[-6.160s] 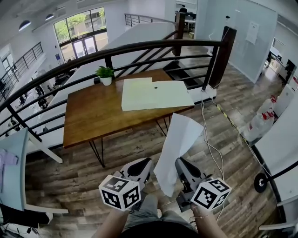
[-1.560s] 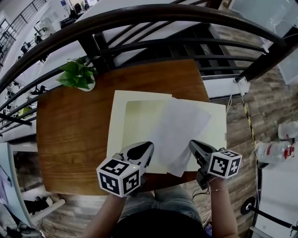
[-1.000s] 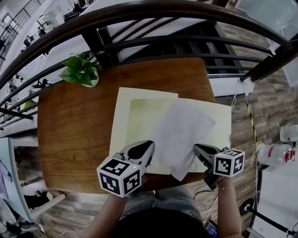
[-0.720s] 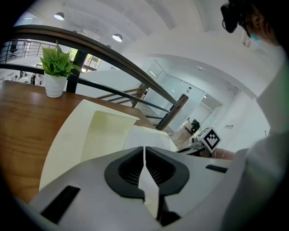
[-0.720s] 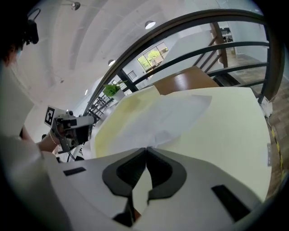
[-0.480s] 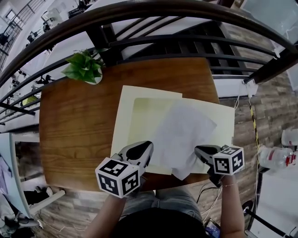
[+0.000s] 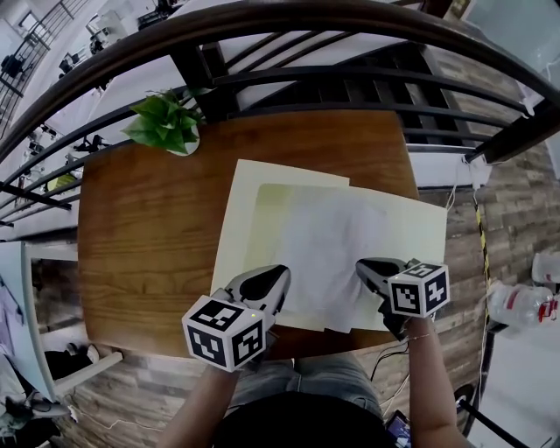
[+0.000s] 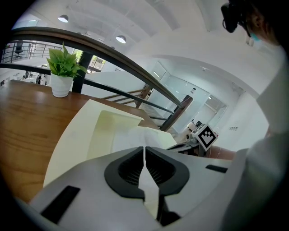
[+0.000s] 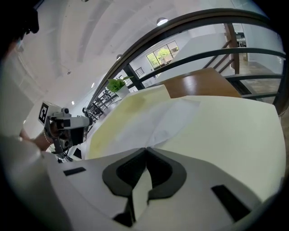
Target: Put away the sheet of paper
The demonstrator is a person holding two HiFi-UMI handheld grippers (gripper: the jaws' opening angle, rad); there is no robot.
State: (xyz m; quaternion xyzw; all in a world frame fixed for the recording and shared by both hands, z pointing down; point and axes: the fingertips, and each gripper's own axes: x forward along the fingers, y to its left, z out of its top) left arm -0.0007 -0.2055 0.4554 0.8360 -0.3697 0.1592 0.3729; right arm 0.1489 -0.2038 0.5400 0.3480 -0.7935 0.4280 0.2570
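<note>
A white sheet of paper (image 7: 328,254) lies spread over an open pale-yellow folder (image 7: 238,219) on the wooden table (image 7: 140,236). My left gripper (image 7: 278,278) is shut on the sheet's near left edge, and my right gripper (image 7: 363,267) is shut on its near right corner. In the left gripper view the paper (image 8: 135,137) runs out from between the closed jaws of the left gripper (image 8: 144,151) onto the folder (image 8: 72,140). In the right gripper view the sheet (image 9: 158,122) leaves the right gripper (image 9: 146,151) the same way, slightly creased.
A potted plant (image 7: 166,127) stands at the table's far left corner. A dark curved railing (image 7: 289,22) runs just behind the table. The table's near edge is right under both grippers, with wooden floor (image 7: 516,227) beyond its right side.
The right gripper has shifted left and rolled a little, and the sheet has sunk flatter onto the folder. The left gripper has stayed put.
</note>
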